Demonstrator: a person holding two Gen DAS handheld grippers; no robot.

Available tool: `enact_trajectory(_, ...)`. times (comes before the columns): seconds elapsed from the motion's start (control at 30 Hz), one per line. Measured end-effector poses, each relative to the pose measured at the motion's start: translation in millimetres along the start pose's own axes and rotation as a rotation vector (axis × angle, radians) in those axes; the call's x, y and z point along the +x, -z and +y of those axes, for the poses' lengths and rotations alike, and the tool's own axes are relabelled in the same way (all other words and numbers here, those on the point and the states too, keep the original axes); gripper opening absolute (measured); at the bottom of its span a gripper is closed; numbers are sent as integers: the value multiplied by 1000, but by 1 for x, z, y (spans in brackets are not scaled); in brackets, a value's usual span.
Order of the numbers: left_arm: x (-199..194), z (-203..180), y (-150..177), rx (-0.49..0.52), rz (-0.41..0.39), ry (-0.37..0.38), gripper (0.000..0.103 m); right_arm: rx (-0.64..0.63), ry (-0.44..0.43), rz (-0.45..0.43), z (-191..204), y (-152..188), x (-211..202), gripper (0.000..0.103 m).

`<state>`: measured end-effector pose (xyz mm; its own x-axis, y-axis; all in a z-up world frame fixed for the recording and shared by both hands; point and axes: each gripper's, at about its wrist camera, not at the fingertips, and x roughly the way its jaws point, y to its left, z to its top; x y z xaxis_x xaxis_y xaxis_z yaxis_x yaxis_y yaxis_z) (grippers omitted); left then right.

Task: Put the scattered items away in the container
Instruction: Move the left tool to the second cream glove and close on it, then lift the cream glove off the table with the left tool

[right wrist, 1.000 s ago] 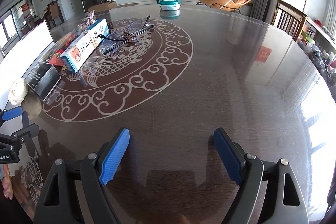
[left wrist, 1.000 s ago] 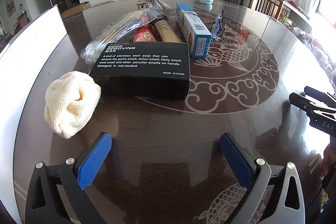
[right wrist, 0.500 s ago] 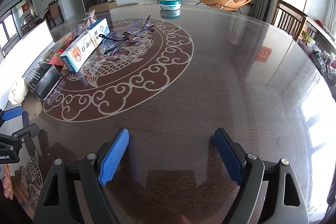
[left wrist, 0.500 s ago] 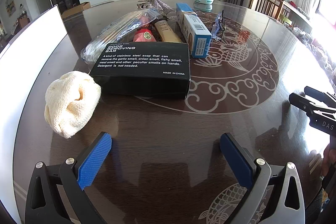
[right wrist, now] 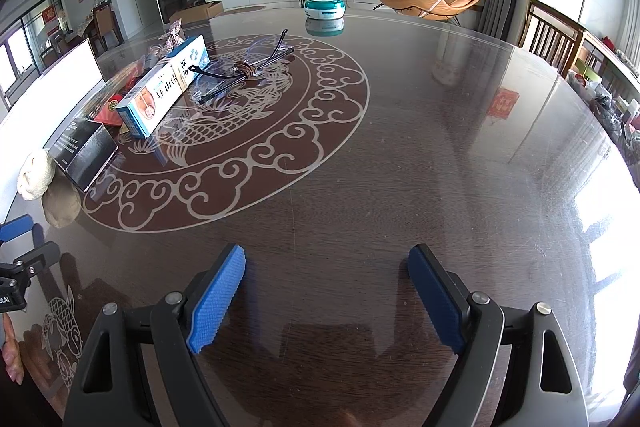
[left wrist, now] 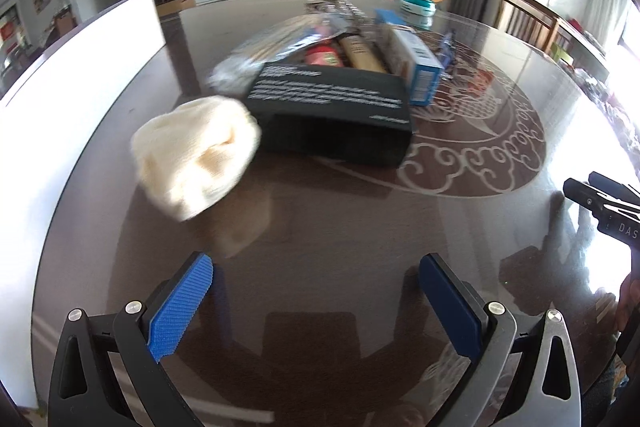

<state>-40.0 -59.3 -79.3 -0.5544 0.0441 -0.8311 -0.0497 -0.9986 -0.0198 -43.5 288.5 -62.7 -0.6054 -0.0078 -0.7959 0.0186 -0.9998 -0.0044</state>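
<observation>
Living-room tabletop [left wrist: 320,287], dark and glossy. Left gripper [left wrist: 316,303] wide open, empty; cream cloth [left wrist: 196,155] lies ahead-left, touching black box [left wrist: 332,115], nearer the left arm. White container [left wrist: 80,87] at far left. Right gripper [right wrist: 326,295] open, empty, well apart. Versus earlier frame: left view blurred, cloth looms closer.

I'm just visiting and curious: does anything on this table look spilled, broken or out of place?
Nothing looks spilled or broken. The items lie in a loose jumble: a cream cloth bunched against the black box, and the blue-and-white carton at an angle beside it. The left view is blurred.
</observation>
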Motion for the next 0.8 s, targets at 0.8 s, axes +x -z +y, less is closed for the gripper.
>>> enact_trajectory(0.8,50,34,-74,-156,106,-122,103,6,-11,-3,-1,0,0,85)
